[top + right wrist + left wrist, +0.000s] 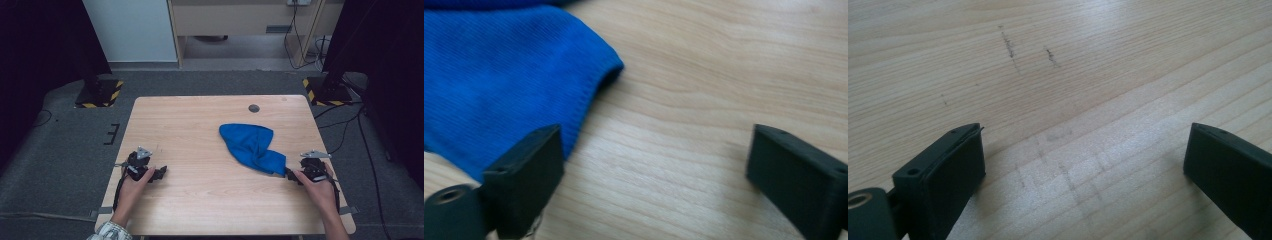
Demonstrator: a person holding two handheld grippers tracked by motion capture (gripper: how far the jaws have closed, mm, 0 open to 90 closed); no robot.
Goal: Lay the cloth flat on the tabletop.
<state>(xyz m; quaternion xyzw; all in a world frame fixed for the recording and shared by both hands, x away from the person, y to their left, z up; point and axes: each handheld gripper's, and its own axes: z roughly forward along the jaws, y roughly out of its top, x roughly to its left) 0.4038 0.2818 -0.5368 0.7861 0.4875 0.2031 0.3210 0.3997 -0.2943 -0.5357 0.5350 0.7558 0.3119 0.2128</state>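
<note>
High view, cloth: blue cloth [251,146] crumpled right of centre on bench [200,125]; nothing folded or lifted yet.
High view, claws: left claw [159,173] lower left, well apart from cloth; right claw [289,173] just beside cloth's lower right corner.
Left gripper view: jaws wide apart, empty, over bare wood.
Right gripper view: jaws wide apart, gripping nothing; cloth in upper left; grasp judged still ahead.

High view: fixed overhead, facing forward-down over whole light wooden counter [200,130]. Gripper views: low, close to counter surface. Right gripper view shares crumpled blue knitted cloth [494,75] with high view.
</note>
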